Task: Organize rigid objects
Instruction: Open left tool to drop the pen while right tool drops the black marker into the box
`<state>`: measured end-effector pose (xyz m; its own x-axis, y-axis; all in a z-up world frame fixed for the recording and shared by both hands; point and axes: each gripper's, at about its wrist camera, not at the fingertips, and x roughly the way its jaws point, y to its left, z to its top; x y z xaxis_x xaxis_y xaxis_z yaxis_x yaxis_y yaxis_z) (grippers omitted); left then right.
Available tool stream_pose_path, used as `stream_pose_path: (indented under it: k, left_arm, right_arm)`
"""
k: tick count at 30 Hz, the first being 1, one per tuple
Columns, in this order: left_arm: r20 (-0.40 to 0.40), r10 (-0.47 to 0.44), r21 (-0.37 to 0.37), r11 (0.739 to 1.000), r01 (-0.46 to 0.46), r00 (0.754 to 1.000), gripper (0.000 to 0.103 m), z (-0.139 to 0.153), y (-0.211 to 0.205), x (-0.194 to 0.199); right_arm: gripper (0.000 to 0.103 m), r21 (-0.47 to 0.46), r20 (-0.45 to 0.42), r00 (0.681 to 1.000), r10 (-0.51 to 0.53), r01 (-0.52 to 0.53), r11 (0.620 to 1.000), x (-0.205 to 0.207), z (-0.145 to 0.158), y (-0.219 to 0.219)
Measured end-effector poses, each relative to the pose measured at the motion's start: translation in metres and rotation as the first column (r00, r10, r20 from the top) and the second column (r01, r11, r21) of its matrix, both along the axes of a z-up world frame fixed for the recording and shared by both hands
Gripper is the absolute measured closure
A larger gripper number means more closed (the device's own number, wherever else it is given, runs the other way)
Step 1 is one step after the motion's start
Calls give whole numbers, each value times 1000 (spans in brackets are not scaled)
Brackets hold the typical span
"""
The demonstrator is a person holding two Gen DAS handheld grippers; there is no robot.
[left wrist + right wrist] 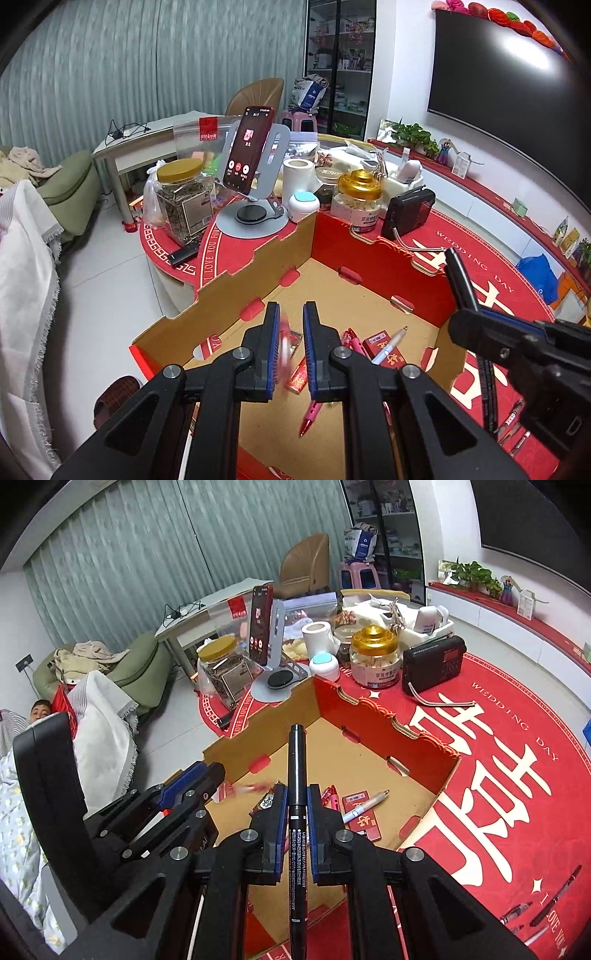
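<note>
My left gripper (291, 310) hangs over the open cardboard box (258, 254), shut on a thin red-and-white pen (285, 334) that is blurred by motion. The same pen (245, 786) sticks out of the left gripper (212, 771) in the right wrist view. My right gripper (297, 790) is shut on a black marker (297, 760), which points forward over the box (369, 709). From the left wrist view the right gripper (463, 315) sits above the box's right wall with the marker (458, 277) rising out of it. On the box floor lie a pink pen (314, 417), a silver pen (391, 341), a small red carton (380, 341) and a red packet (299, 376).
The box sits on a round table with a red cloth (498, 775). Behind it stand a phone on a stand (247, 147), a seed jar (184, 206), a gold-lidded jar (358, 203), a paper roll (297, 173) and a black radio (406, 210). Loose pens (554, 897) lie on the cloth at the right. A person (38, 710) lies at the far left.
</note>
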<state>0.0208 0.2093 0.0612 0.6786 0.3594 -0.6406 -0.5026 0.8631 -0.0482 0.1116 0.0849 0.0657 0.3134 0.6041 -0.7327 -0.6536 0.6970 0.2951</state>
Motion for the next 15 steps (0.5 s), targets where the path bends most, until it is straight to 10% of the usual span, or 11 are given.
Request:
stream_pose_path:
  k: [10,13,15]
  left_arm:
    - [-40,8,-14,1000,-9,999,89,-14,10,14]
    - [-77,3,-42,999,-6,997,30,-25,14,21]
    - [-81,54,-29,998,-56,995,22,-29,18,18]
  right_arm:
    - [92,-66,-20,1000,-13,11,998,15,-24,14]
    - [87,-112,-33,999,-15,11,994,19,-38,17]
    - [56,-138,-19,998,-54,51,989,23,-45,12]
